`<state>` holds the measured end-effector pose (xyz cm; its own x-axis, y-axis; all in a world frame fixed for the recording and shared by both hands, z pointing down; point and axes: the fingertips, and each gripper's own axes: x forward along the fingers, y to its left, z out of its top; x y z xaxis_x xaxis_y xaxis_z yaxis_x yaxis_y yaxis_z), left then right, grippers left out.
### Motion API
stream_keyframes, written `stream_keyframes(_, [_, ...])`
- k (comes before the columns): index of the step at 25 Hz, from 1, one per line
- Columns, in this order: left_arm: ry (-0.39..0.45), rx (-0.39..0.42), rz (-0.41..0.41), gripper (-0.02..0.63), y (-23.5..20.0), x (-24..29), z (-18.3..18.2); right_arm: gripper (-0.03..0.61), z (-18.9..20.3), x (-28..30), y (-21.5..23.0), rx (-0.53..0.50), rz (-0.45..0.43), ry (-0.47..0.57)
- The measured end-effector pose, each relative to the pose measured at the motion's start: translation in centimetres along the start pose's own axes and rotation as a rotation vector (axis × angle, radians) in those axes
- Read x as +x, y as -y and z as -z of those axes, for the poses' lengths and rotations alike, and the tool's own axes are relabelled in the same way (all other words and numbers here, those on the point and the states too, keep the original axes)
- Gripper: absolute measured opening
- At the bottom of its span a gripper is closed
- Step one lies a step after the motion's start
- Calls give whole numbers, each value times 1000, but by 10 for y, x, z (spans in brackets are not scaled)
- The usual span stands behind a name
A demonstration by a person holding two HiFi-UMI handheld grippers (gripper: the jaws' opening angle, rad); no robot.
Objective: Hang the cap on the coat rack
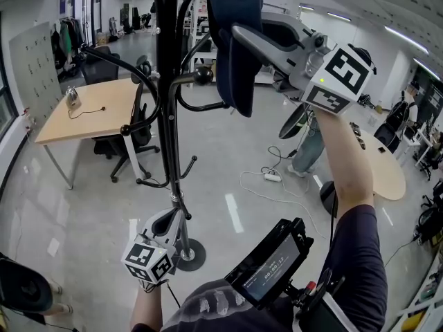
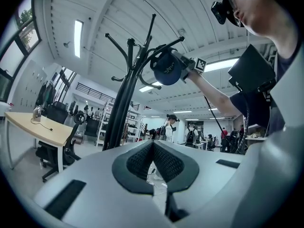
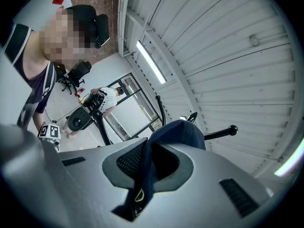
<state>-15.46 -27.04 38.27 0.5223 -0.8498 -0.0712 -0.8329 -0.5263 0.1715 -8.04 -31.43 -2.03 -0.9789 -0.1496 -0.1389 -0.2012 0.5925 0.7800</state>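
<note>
Right claw (image 1: 239, 37) is pinched on the dark navy fabric cap (image 1: 239, 81). In the right gripper view the jaws (image 3: 142, 170) press on a fold of the cap's (image 3: 183, 129) back edge, and a small buckle dangles below the pads. The cap is off the ground and raised high, next to the upper arms of the black metal coat rack (image 1: 167, 81). It hangs from the claw with its long axis roughly up and down in the head view. The relation that matters: the nearest free peg is the ball-tipped curved hook (image 1: 203, 75), which lies just left of the cap in the head view, on the far side of the cap from the claw. I judge the next move to be a short carry towards the pole, then a drop so that the cap's opening goes over that ball. In the right gripper view the same ball-tipped hook (image 3: 232, 129) shows beyond the cap. From these angles I cannot tell whether fabric and ball are touching or merely close. Left claw (image 1: 173, 220) is low by the pole's foot, well away from the cap. Its pads (image 2: 153, 146) are pressed together on nothing. The right hand is clearly the nearer one and does the work. From the left gripper view, the cap (image 2: 166, 69) sits among the top hooks of the rack (image 2: 123, 103).
</note>
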Motion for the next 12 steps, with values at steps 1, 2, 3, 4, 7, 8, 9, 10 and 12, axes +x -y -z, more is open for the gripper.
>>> stream_keyframes(1, [1, -1, 1, 6, 0, 0, 0, 28, 1, 1, -1, -1, -3, -2])
stream_keyframes(2, [1, -2, 1, 6, -2, 0, 1, 28, 3, 2, -2, -1, -5, -3])
stream_keyframes(3, [1, -3, -1, 6, -4, 0, 2, 28, 5, 3, -4, 1, -7, -4])
stream_keyframes(4, [2, -5, -4, 6, -7, -1, 4, 28, 7, 5, -6, 2, -13, -6])
stream_keyframes(7, [5, -8, -11, 6, -13, -2, 5, 28, 13, 11, -14, 0, -41, -14])
stream_keyframes(8, [6, -8, -9, 6, -14, -1, 5, 28, 15, 12, -15, 0, -49, -18])
stream_keyframes(9, [7, -9, -7, 6, -14, 0, 4, 29, 17, 13, -17, 1, -57, -23])
stream_keyframes(10, [8, -10, -6, 6, -15, 1, 4, 28, 20, 15, -19, 2, -66, -27])
stream_keyframes(12, [11, -15, -8, 6, -19, 1, 6, 28, 26, 20, -24, 1, -84, -39])
